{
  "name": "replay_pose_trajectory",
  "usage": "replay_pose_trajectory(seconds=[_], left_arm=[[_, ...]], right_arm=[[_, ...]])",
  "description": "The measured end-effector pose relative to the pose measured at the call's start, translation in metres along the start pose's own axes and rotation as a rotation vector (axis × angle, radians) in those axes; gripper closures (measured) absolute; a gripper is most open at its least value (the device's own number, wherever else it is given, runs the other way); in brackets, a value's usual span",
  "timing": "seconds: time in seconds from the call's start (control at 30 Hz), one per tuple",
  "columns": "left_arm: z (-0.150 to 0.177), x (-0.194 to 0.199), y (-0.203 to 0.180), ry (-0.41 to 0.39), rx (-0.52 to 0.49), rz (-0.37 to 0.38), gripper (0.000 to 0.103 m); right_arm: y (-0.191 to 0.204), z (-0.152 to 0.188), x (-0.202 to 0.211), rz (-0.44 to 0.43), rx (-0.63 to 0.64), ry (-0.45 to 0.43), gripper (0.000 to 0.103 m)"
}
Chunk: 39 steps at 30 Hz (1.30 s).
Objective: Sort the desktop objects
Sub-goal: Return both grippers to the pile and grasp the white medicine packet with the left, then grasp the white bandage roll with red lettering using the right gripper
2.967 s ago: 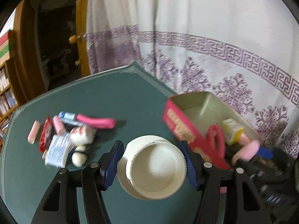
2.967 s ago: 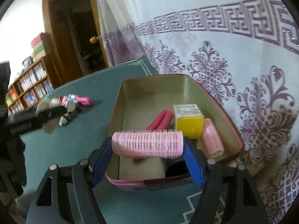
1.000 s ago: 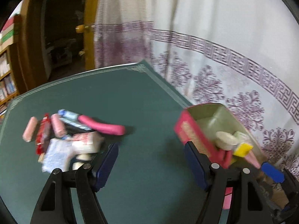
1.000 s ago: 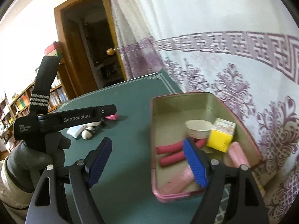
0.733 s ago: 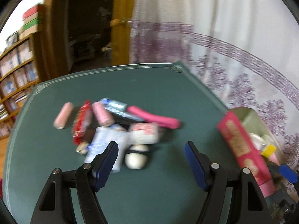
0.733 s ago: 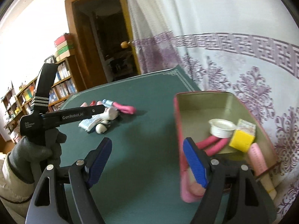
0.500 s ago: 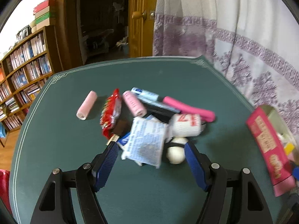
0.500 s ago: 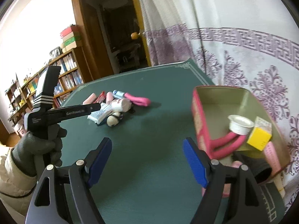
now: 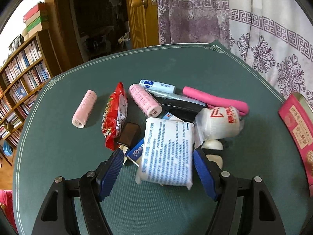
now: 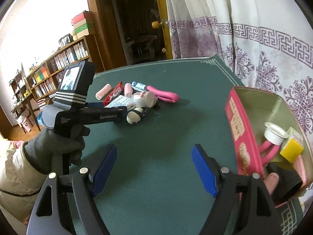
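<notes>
A heap of small objects lies on the green table (image 9: 58, 156). In the left wrist view my left gripper (image 9: 158, 168) stands open just before a white tissue pack (image 9: 168, 152), whose near end lies between the blue pads without touching them. Around it lie a red snack packet (image 9: 115, 115), two pink hair rollers (image 9: 84, 108) (image 9: 144, 100), a white wrapped roll (image 9: 219, 123), a pink foam stick (image 9: 213, 99) and a blue-white tube (image 9: 157, 85). My right gripper (image 10: 154, 168) is open and empty over bare table, left of the pink tin box (image 10: 240, 137).
The tin box holds a white cup (image 10: 274, 134), a yellow box (image 10: 291, 146) and pink sticks. A gloved hand (image 10: 54, 146) holds the left gripper at the table's left edge. A patterned curtain (image 10: 254, 39) hangs close behind the table; bookshelves (image 10: 58, 62) stand at the far left.
Both grippers have swung left, away from the tin box. The left one has come down close over the heap, to the tissue pack. The right one now faces bare table.
</notes>
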<state>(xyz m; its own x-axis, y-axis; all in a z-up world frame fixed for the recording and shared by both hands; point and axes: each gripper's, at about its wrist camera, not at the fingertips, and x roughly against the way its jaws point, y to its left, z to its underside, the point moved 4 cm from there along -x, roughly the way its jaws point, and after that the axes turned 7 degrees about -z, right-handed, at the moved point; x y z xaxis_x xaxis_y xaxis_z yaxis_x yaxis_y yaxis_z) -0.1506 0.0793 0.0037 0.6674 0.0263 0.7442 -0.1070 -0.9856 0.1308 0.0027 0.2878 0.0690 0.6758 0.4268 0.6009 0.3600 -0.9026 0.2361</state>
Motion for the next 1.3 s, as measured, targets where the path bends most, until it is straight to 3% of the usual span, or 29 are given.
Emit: replay_pose_trajectory(seconds=[0.1, 0.23, 0.67, 0.9, 1.3], left_arm=[[0.000, -0.007, 0.000, 0.008, 0.008, 0.008, 0.028], [0.003, -0.003, 0.002, -0.010, 0.004, 0.011, 0.054], [0.031, 0.036, 0.050, -0.062, 0.189, 0.069, 0.054], [0.043, 0.024, 0.061, -0.029, 0.233, 0.098, 0.054], [0.047, 0.024, 0.060, -0.028, 0.246, 0.125, 0.054]], right_arm=[[-0.002, 0.000, -0.009, -0.010, -0.013, 0.018, 0.021], [-0.004, -0.005, -0.019, -0.023, -0.033, 0.027, 0.021], [0.006, -0.042, -0.072, -0.049, -0.043, 0.029, 0.021], [0.008, -0.069, -0.108, -0.012, -0.035, 0.021, 0.021], [0.000, -0.081, -0.145, 0.000, -0.070, 0.042, 0.021]])
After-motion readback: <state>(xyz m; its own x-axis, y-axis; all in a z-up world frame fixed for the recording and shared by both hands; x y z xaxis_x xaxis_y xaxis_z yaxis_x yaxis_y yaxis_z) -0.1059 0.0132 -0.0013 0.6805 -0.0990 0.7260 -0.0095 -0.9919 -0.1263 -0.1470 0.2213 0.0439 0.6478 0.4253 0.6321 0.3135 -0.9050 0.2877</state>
